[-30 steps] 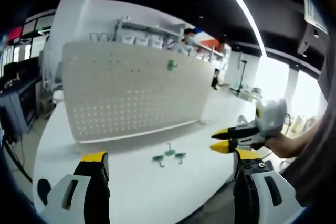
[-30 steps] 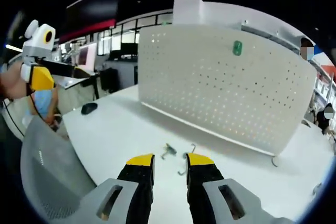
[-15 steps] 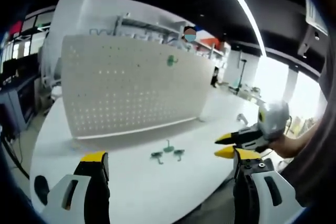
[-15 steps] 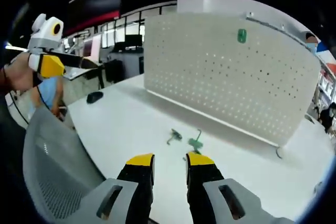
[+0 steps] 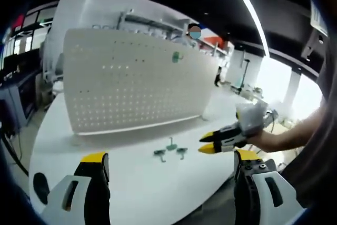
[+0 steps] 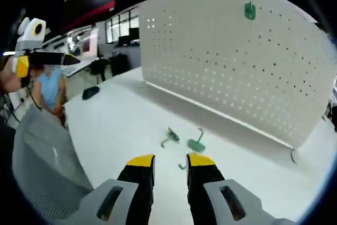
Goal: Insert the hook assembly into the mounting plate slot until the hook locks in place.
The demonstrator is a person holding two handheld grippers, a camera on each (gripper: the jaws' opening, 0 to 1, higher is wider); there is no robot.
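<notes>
**White pegboard ahead, three green hooks at your right gripper's twelve o'clock**

White and perforated, the one mounting plate (image 6: 237,72) stands upright on the white table (image 6: 116,125) and spans the far side of both views. One green hook (image 6: 250,10) already hangs high on it, near one o'clock in the right gripper view.

On the table in front of the plate you have three loose hooks, lying close together. In the right gripper view the green-based hook (image 6: 196,142) lies at twelve o'clock just past your jaws, a second hook (image 6: 169,137) sits beside it toward eleven, and the third small hook (image 6: 182,166) lies almost between the yellow tips. The shaft of the green-based one runs away from you toward the plate, I judge.

Your right gripper (image 6: 170,163) is the nearer tool; its jaws stand slightly parted and hold nothing. In the left gripper view it comes in at three o'clock beside the hooks. Your left gripper (image 5: 171,166) stands wide apart, empty, well back from the cluster (image 5: 170,150).
</notes>
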